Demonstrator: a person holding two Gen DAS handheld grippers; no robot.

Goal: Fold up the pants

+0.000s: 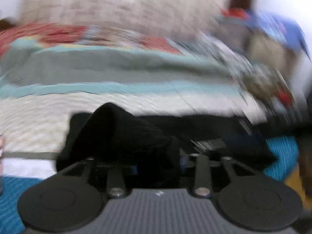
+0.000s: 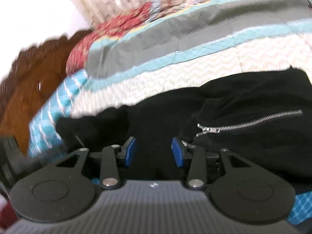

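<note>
Pants (image 2: 243,105) bunched between right tool (image 2: 154,152) pads (image 2: 130,152)

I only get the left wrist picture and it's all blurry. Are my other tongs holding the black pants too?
Observer: No. The right tongs are open, blue pads apart, with the black pants bunched between and ahead of them.
Operator: Is there anything shiny on the pants?
Observer: Yes, a silver zipper, partly unzipped, right of the tongs.
Operator: What's under the pants?
Observer: A quilt with cream, teal, grey and red bands.
</note>
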